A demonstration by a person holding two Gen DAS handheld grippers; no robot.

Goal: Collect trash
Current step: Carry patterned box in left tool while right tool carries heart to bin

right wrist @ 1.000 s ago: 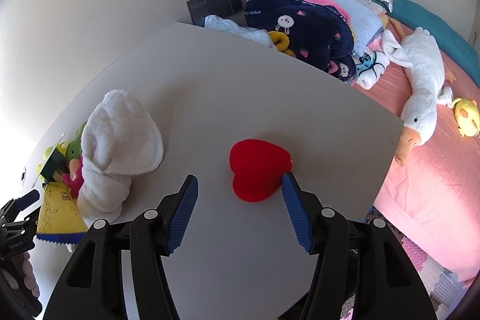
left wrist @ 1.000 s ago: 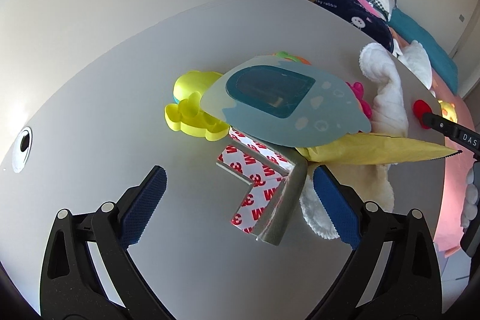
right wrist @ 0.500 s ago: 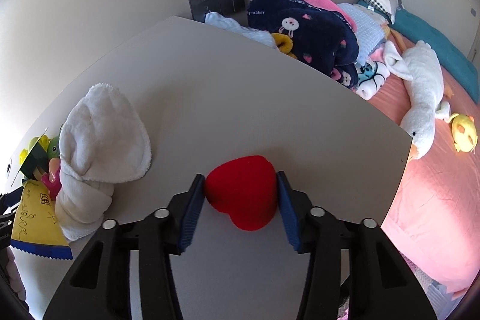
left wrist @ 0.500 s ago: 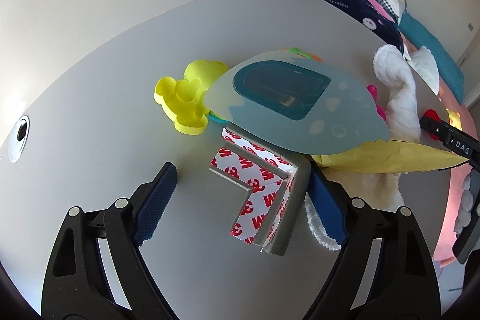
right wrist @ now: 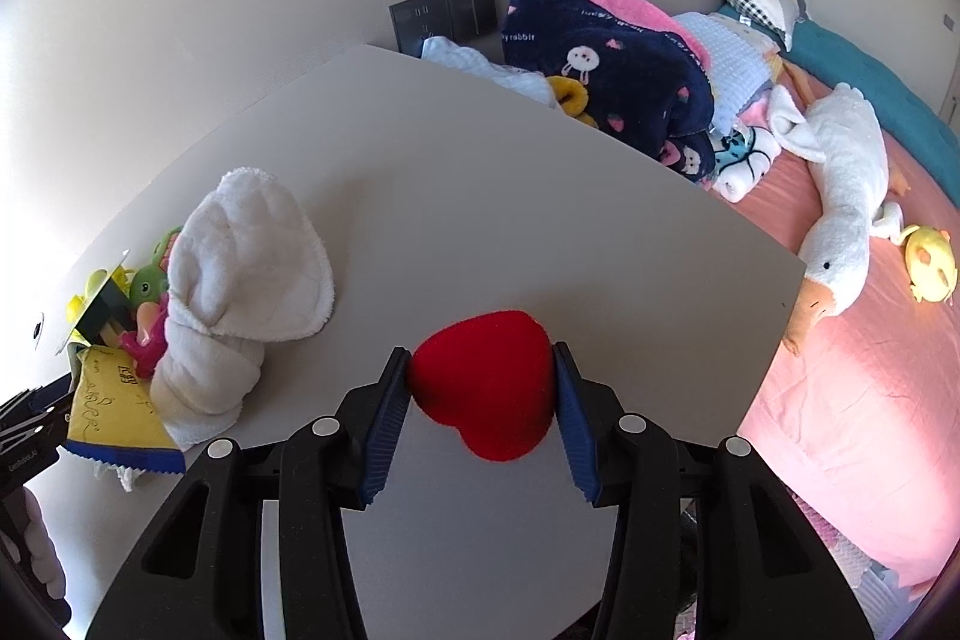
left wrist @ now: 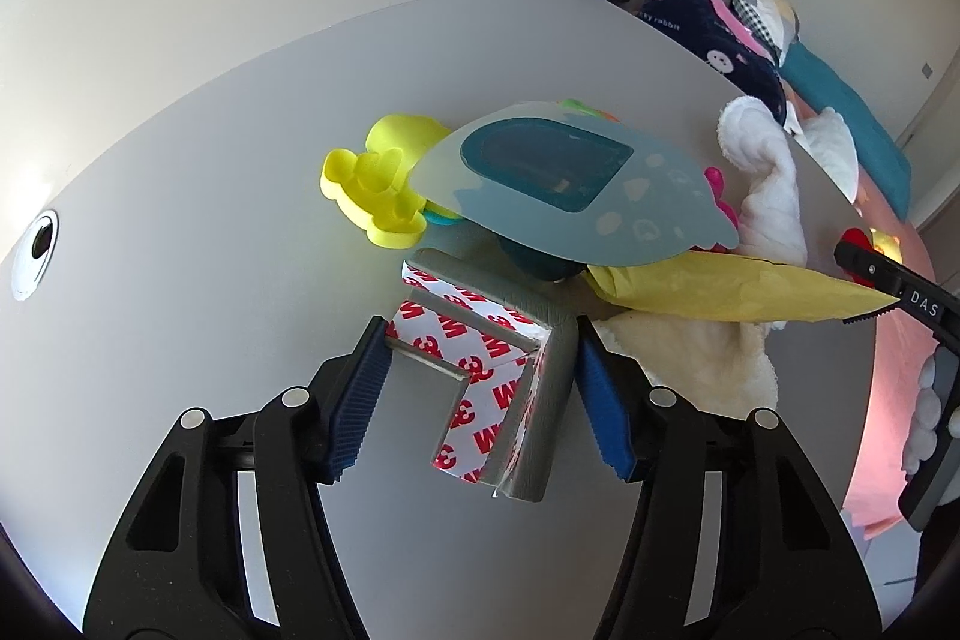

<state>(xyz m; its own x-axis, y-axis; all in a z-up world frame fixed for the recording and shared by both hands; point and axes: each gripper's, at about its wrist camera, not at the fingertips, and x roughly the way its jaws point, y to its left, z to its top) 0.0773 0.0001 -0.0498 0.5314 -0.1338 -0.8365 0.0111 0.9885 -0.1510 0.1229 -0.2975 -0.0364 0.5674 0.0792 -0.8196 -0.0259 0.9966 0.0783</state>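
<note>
On a grey tabletop [right wrist: 492,196] beside a bed, two handheld grippers are working at once. Left gripper [left wrist: 477,370] is closing its jaws around one L-shaped grey foam corner guard [left wrist: 534,370] lined with red-and-white printed backing; the right blue pad is lying against the guard's outer face and the left pad is reaching the edge of the backing. Right gripper [right wrist: 483,391] is clamped on one red heart-shaped plush [right wrist: 483,388], a pad pressing each flank, near the tabletop's front edge.

Open room is lying mostly behind the heart — a broad bare stretch running to the far corner, where one dark wall panel [right wrist: 444,13] is showing. The right-hand edge is dropping straight off to the pink bed [right wrist: 852,400], so little margin is remaining on that side. Left of the corner guard the surface is running clear as far as one round cable hole [left wrist: 39,250].

Clutter is bunching between the two grippers — one white towel [right wrist: 240,292], one yellow crinkle-edged packet [left wrist: 720,289], one pale blue card with a teal window [left wrist: 564,184] overhanging the guard's far end, and one yellow toy mould [left wrist: 375,196]. On the bed one white plush goose [right wrist: 840,196] and one small yellow plush [right wrist: 930,259] are lying apart.
</note>
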